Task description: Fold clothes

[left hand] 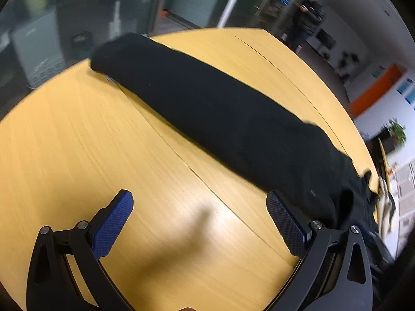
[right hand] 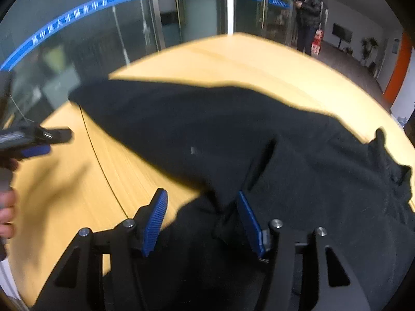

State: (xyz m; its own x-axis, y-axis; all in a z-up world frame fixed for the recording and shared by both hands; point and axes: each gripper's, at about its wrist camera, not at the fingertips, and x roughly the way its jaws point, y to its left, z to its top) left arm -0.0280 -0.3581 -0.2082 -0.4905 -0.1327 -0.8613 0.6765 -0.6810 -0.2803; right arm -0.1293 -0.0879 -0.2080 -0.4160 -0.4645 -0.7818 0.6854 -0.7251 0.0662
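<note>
White Chinese characters run along the blue band on the glass wall, too blurred to read reliably.

Black garment is motion-blurred in right wrist view; its near part runs off the bottom edge, folds can't be read. Left gripper is cut by the left edge w/ a hand. Person beyond the table's far edge is too blurred for detail.
</note>
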